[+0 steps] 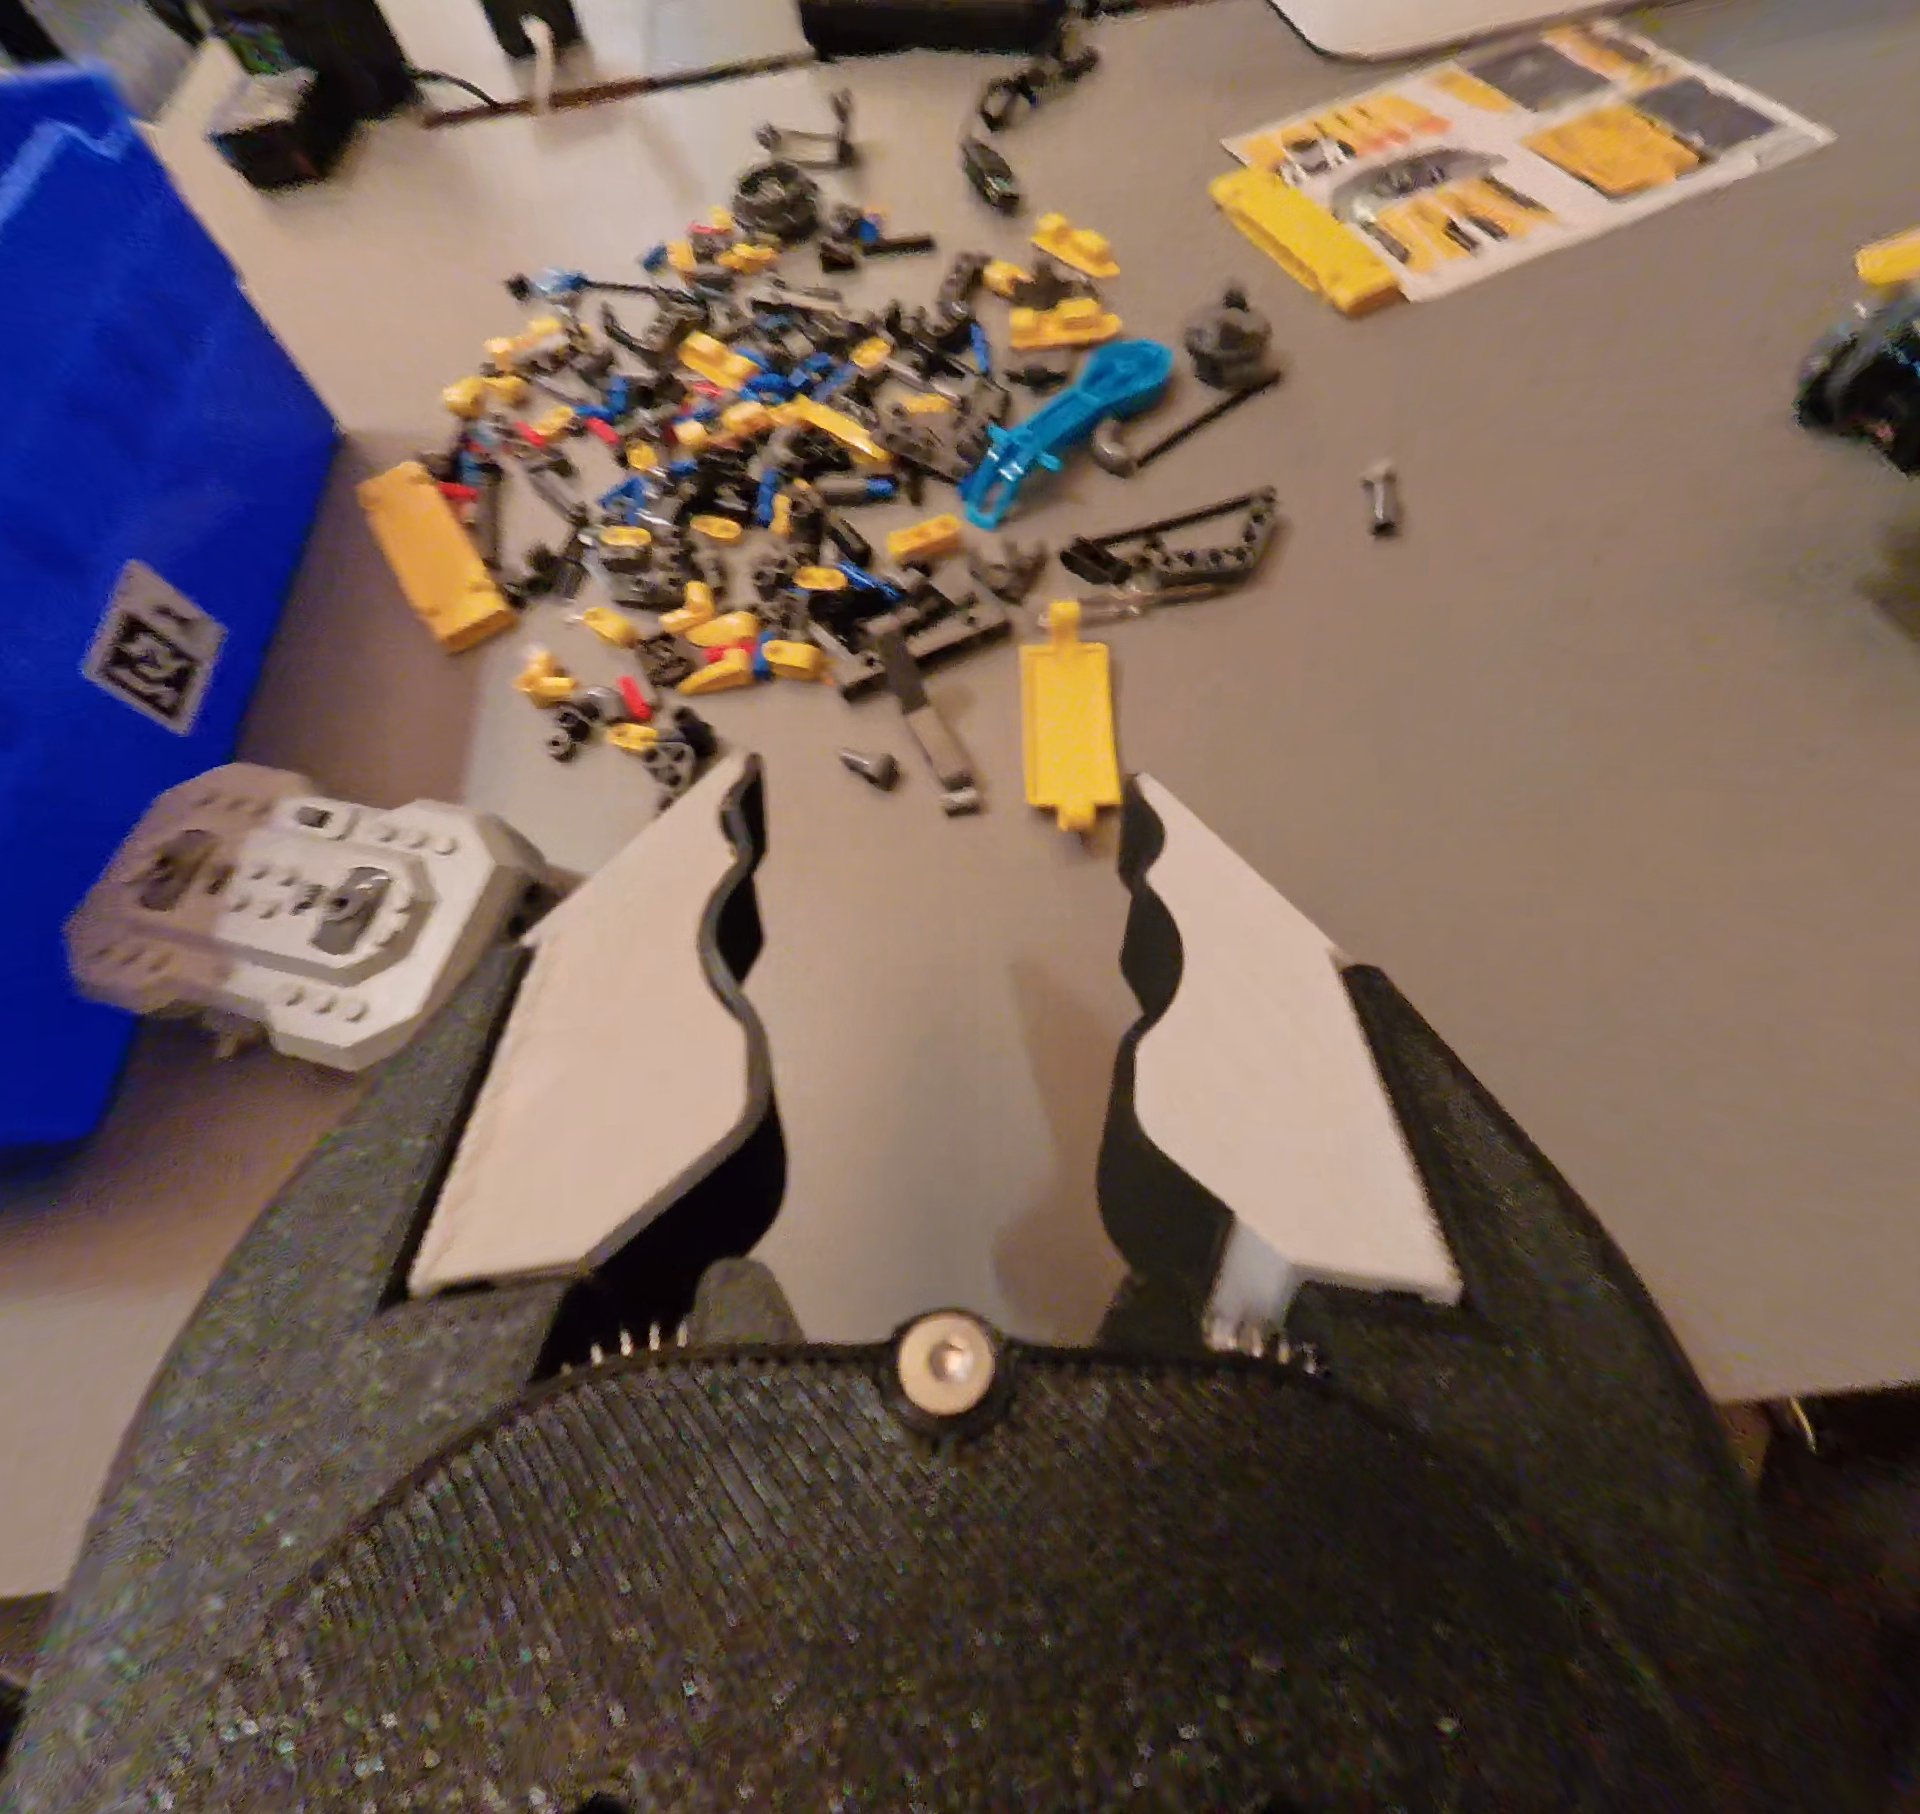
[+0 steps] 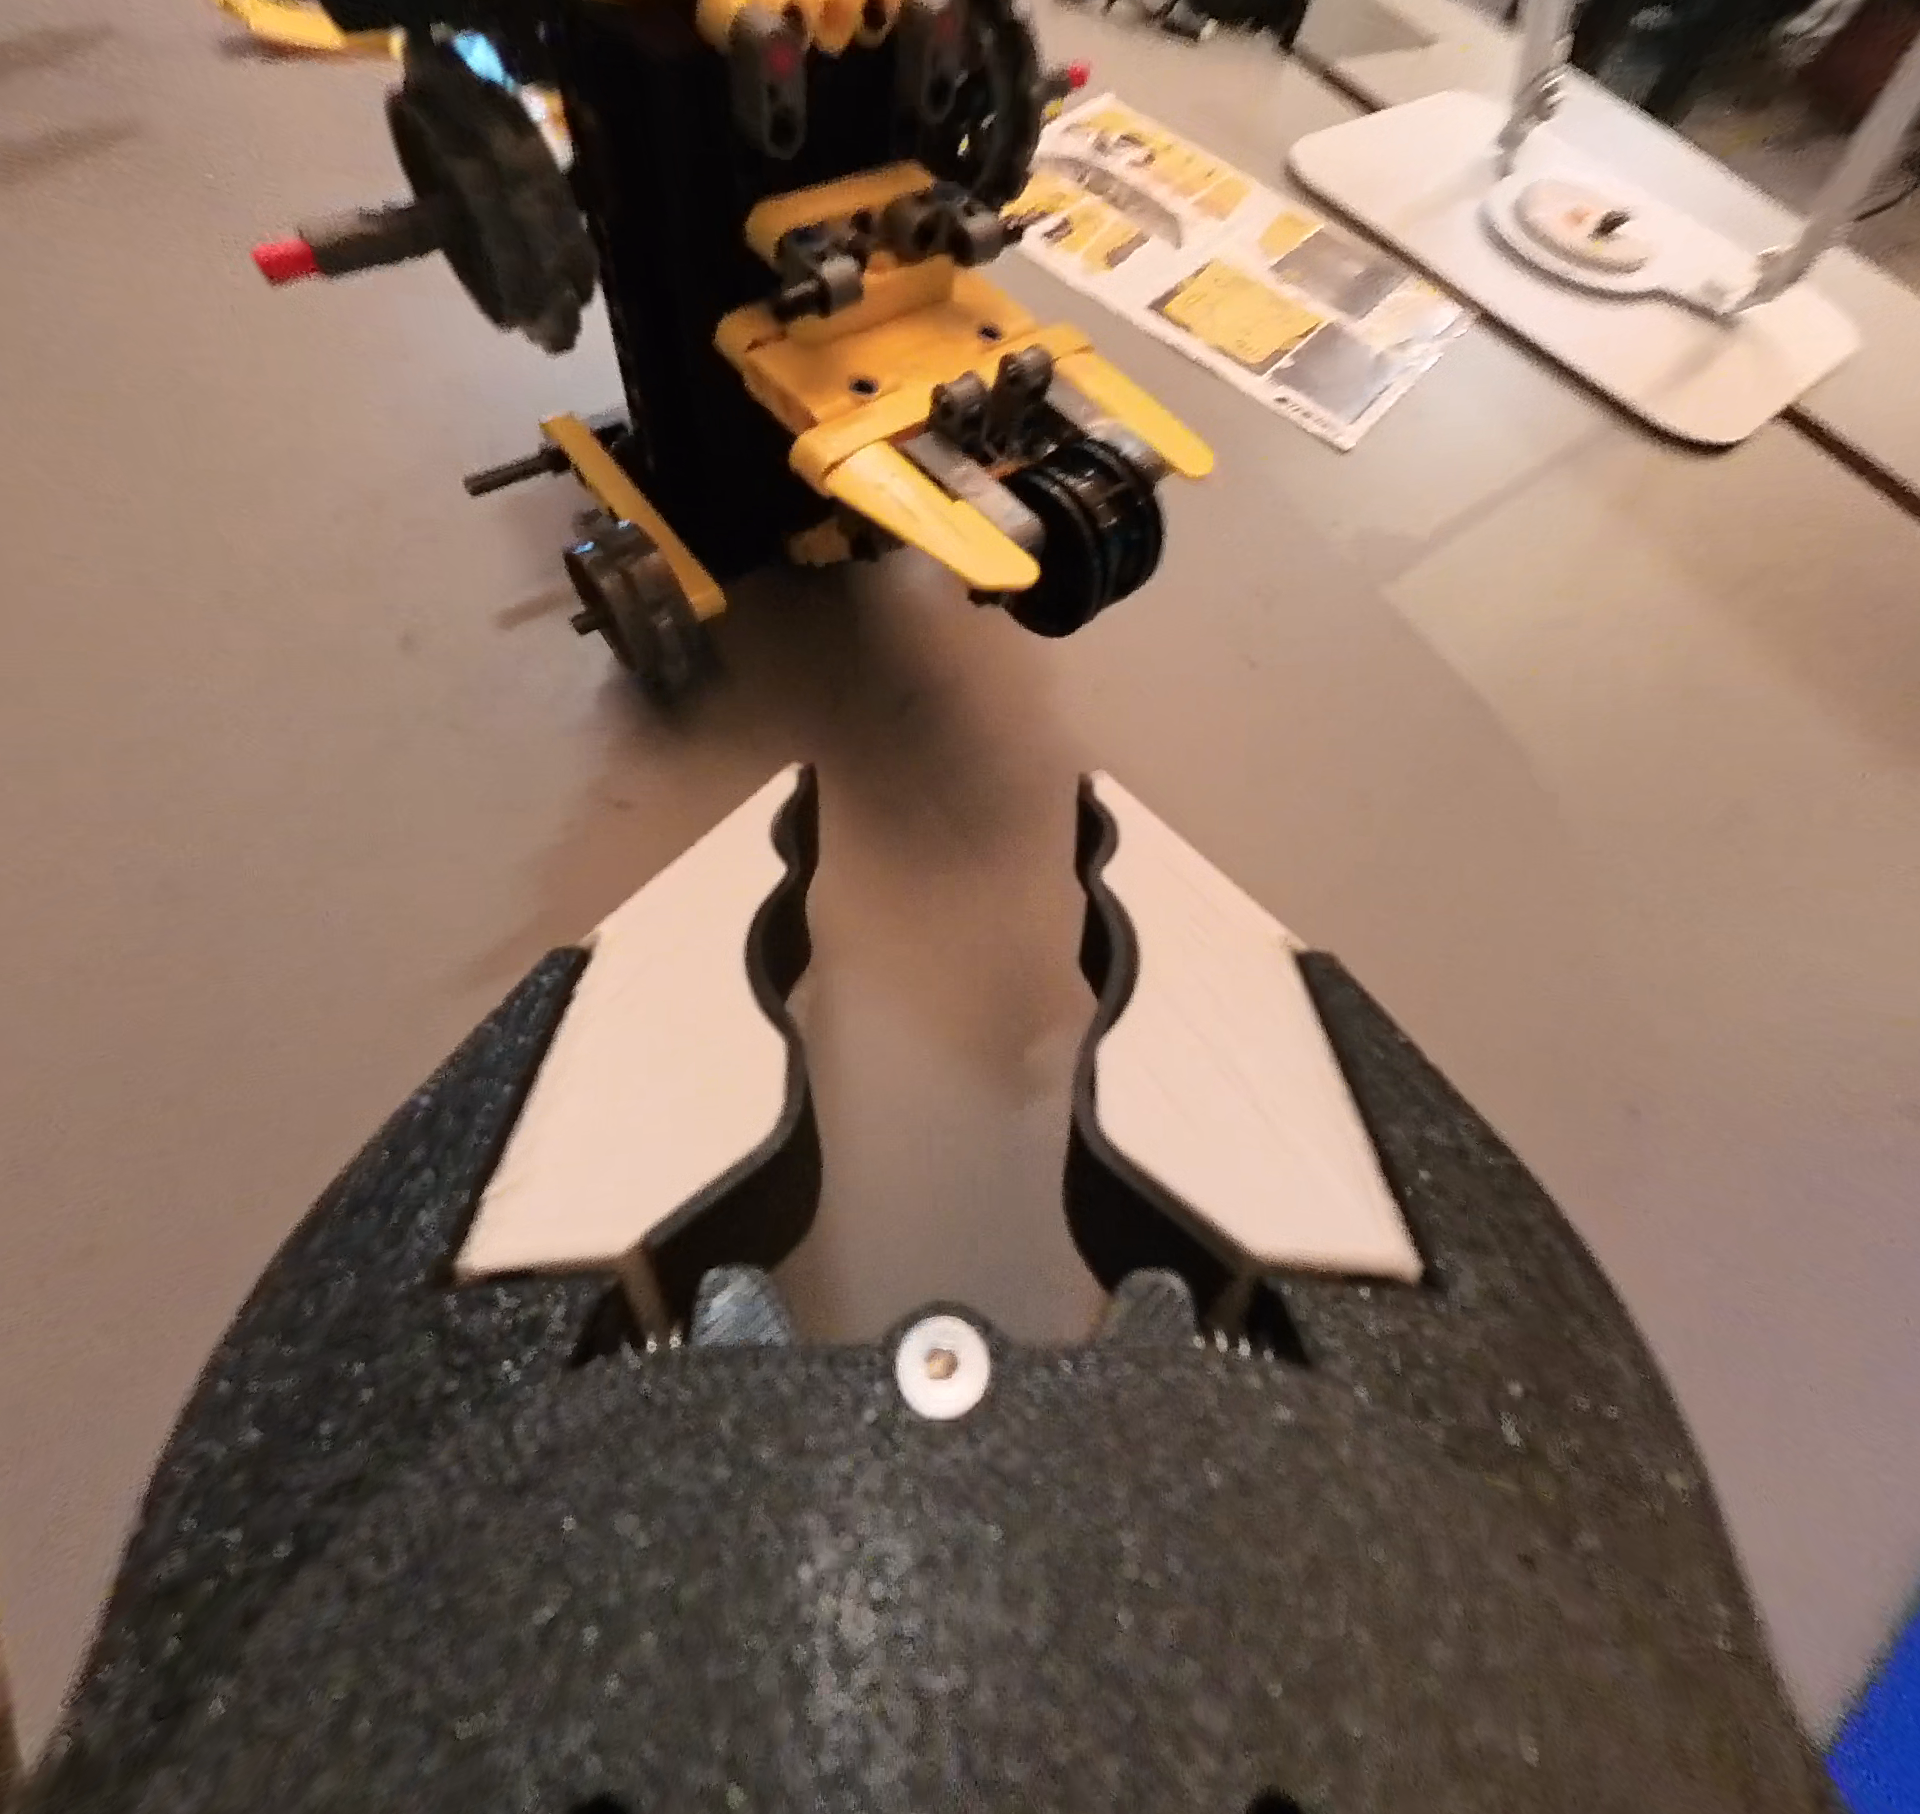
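Observation:
In the left wrist view my left gripper point(image 1: 940, 788) is open and empty above the grey table point(image 1: 1507, 829). Just ahead of it lie a flat yellow panel piece point(image 1: 1070, 715) and a pile of small yellow, black and blue building pieces point(image 1: 748, 455). A blue plastic tool point(image 1: 1070, 424) lies at the pile's right. In the right wrist view my right gripper point(image 2: 943, 777) is open and empty. A part-built black and yellow model point(image 2: 748, 310) with wheels stands on end ahead of it, a black wheel point(image 2: 1091, 549) at its near end.
A blue bin point(image 1: 135, 538) with a square marker stands at the left, a grey block with holes point(image 1: 291, 917) beside it. A printed instruction sheet point(image 1: 1517, 154) point(image 2: 1247, 268) lies at the back right. A white stand base point(image 2: 1590, 310) sits far right. Dark boxes line the table's back edge. The grippers' ends are close to 45 cm from one another. The right tips stand about 4 cm off the black wheel point(image 2: 1091, 549).

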The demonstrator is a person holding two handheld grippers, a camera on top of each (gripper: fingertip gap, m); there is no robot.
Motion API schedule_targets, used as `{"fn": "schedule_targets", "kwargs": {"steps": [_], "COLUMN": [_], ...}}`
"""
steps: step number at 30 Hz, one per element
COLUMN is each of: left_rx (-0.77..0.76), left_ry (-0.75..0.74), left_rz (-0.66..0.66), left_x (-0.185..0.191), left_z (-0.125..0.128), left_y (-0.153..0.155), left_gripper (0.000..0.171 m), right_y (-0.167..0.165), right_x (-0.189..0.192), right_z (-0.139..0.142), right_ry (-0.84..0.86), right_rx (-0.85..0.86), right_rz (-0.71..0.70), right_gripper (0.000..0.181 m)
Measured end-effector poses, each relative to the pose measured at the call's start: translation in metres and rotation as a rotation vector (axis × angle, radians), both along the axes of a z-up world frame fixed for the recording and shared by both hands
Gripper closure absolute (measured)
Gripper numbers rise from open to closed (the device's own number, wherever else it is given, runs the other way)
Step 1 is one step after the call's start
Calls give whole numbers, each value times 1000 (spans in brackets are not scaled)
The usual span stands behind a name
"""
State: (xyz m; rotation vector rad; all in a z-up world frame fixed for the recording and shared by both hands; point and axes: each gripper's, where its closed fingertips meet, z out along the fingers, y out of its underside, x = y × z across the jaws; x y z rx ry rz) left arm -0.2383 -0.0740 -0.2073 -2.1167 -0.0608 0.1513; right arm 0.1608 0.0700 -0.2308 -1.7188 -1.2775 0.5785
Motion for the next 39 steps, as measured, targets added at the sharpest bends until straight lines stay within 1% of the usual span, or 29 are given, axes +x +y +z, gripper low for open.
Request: {"fn": "schedule_targets", "kwargs": {"steps": [3,5,6,7,8,9,10,13,14,15,16,17,19,20,21,22,24,26,28,30,32,35,36,37,39], "left_rx": [94,107,97,91,96,112,130,175,183,193,196,196,145,115,73,14,-87,-193,-326,-447,-472,-404,-394,-400,-444], "left_ry": [-12,16,46,79,109,125,128,93,96,119,157,197,234,239,236,225,224,268,305,279,177,18,-10,-21,6], "left_rz": [18,34,46,41,12,7,-11,-107,-112,-98,-96,-75,-56,-59,-74,-114,-173,-177,-148,-105,-83,-127,-141,-143,-120], "left_x": [-7,-10,-12,-11,-5,-1,6,27,26,20,12,-1,-24,-34,-43,-47,-56,-76,-101,-122,-127,-109,-104,-102,-107], "left_z": [21,28,29,30,31,33,35,47,52,57,60,63,61,60,56,51,43,29,5,-23,-39,-41,-42,-44,-53], "left_y": [7,15,20,27,35,43,51,74,82,89,97,105,124,137,151,166,197,228,252,269,285,303,306,307,306], "left_gripper": [78,56,49,49,58,64,75,89,109,145,171,171,171,157,133,121,125,132,141,142,139,124,117,116,131], "right_y": [3,4,4,4,4,4,4,2,2,2,1,0,-1,-2,-2,-2,-2,-1,0,2,3,4,4,5,5], "right_x": [5,6,5,5,4,4,4,3,4,4,4,4,3,3,3,2,2,2,3,4,4,5,5,5,5], "right_z": [10,11,9,8,6,5,4,6,6,7,8,7,7,7,6,6,5,4,4,4,4,5,5,5,3], "right_ry": [56,58,50,40,30,21,15,14,16,18,18,15,9,7,4,2,-3,-5,-6,-9,-10,-3,0,2,3], "right_rx": [30,33,32,29,28,29,32,54,62,70,76,79,87,90,89,85,78,76,79,85,90,82,76,67,45], "right_rz": [-39,-49,-49,-47,-46,-45,-43,-40,-40,-39,-39,-37,-31,-27,-24,-22,-23,-27,-37,-46,-54,-62,-63,-63,-60], "right_gripper": [134,134,133,133,132,132,132,132,132,132,132,132,132,132,132,132,132,132,132,132,132,132,132,132,132]}}
